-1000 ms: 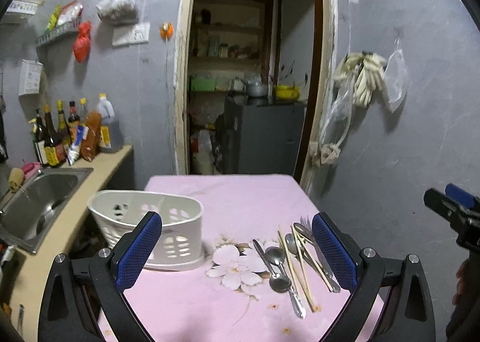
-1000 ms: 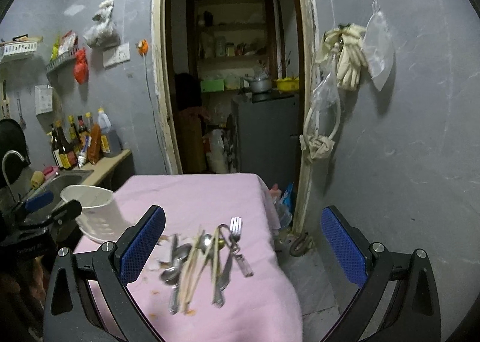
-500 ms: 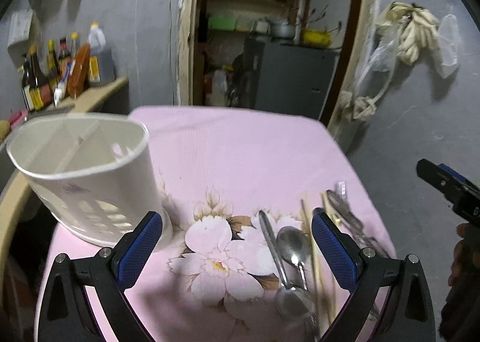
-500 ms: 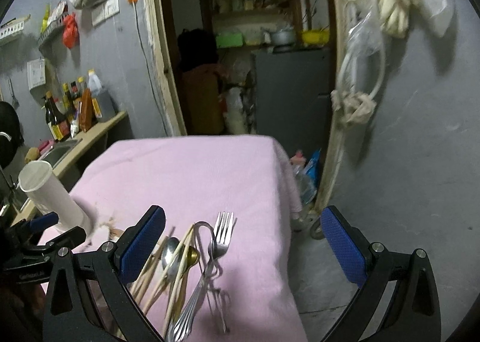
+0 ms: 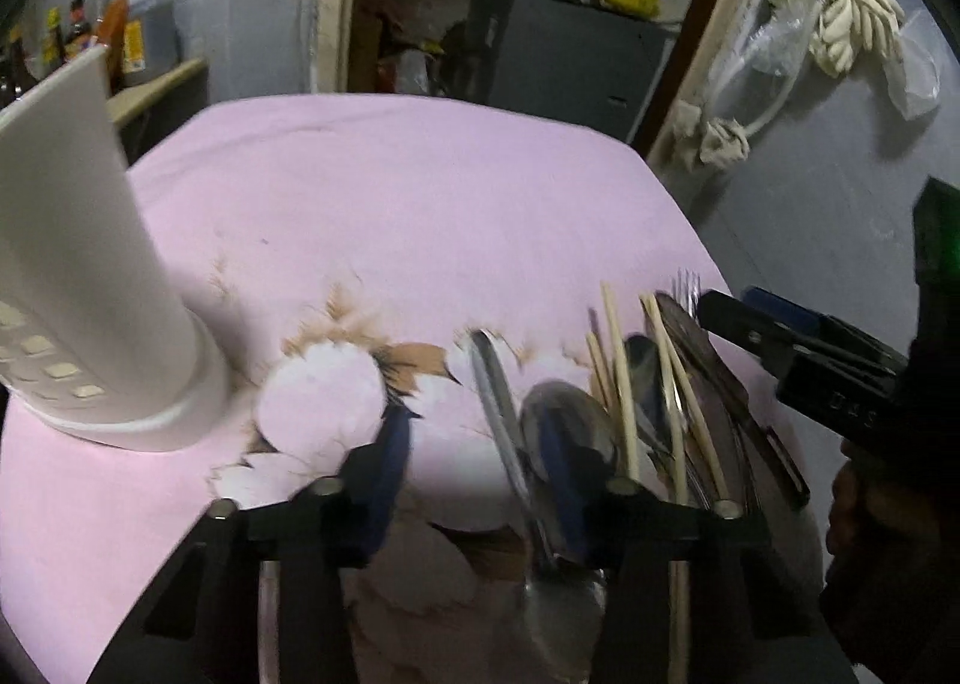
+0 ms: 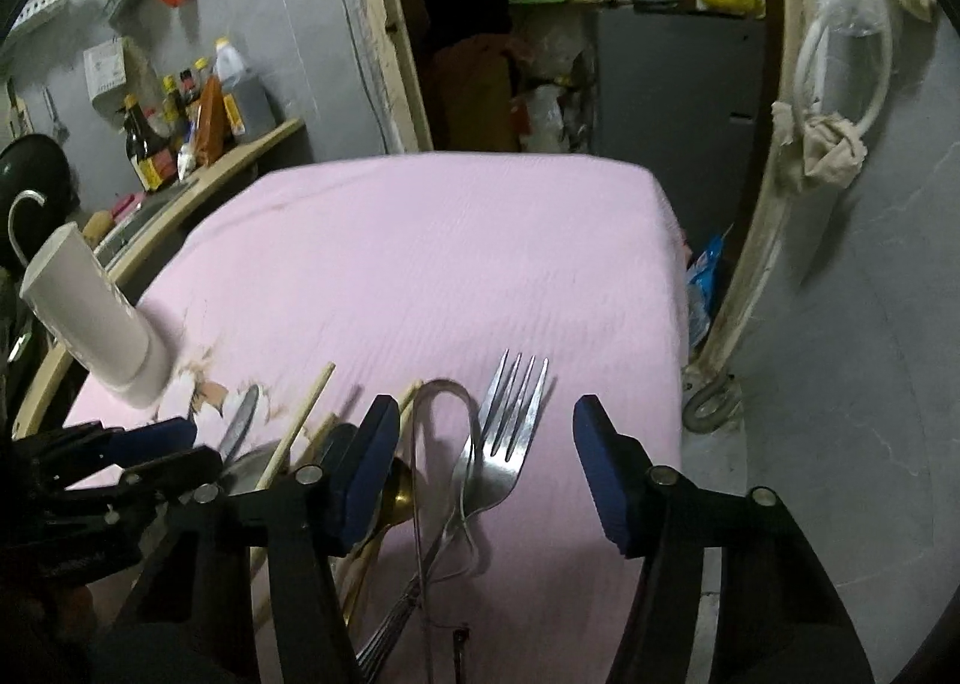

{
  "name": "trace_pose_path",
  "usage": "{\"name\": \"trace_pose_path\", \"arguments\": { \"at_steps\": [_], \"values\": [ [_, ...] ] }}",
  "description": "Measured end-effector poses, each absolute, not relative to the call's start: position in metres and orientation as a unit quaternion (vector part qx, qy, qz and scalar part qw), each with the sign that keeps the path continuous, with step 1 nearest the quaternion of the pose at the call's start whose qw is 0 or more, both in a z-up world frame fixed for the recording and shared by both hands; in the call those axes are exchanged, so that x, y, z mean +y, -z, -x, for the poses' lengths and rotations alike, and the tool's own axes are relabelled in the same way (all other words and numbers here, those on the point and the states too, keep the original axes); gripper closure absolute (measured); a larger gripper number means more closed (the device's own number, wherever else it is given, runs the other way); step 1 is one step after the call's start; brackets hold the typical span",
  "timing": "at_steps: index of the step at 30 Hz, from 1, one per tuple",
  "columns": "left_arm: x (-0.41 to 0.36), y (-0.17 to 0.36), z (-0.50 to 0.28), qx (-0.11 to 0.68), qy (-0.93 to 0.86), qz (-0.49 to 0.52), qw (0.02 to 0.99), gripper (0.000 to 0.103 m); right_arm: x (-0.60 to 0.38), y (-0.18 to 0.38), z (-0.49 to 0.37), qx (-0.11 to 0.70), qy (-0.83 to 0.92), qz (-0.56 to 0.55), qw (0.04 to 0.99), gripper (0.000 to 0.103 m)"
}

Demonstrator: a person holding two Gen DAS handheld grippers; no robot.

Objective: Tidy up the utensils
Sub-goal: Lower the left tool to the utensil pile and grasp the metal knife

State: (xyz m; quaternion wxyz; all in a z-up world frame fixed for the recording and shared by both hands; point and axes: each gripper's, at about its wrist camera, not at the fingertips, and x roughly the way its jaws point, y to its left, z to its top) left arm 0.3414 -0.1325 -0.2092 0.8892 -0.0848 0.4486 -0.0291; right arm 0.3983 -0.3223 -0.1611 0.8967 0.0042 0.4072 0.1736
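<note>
Currently both grippers low over the utensil pile at the near right of the table, nothing lifted yet. Left gripper fingers spread, straddling a knife and spoon; chopsticks lie just outside the right finger. Right gripper fingers spread, bracketing the fork, probably lining up for a pinch on it. Utensils lying flat and overlapping, so likely single picks only, with a risk of dragging neighbours. White holder upright at table's left, well apart from the pile: presumably the destination. Holder contents not visible.
</note>
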Motion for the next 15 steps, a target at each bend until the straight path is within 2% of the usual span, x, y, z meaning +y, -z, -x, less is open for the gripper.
{"name": "trace_pose_path", "arguments": {
  "at_steps": [7, 9, 11, 15],
  "values": [
    [-0.13, 0.211, -0.353, 0.463, 0.029, 0.096, 0.88, 0.072, -0.322, 0.172, -0.409, 0.415, -0.168, -0.018, 0.894, 0.048],
    [-0.131, 0.212, -0.355, 0.469, 0.036, 0.098, 0.877, 0.078, -0.324, 0.175, -0.415, 0.421, -0.17, -0.02, 0.891, 0.049],
    [-0.128, 0.213, -0.355, 0.473, 0.041, 0.102, 0.874, 0.083, -0.33, 0.179, -0.422, 0.43, -0.179, -0.026, 0.884, 0.058],
    [-0.128, 0.216, -0.361, 0.483, 0.061, 0.112, 0.866, 0.09, -0.341, 0.186, -0.436, 0.442, -0.215, -0.042, 0.87, 0.065]
  ]
}}
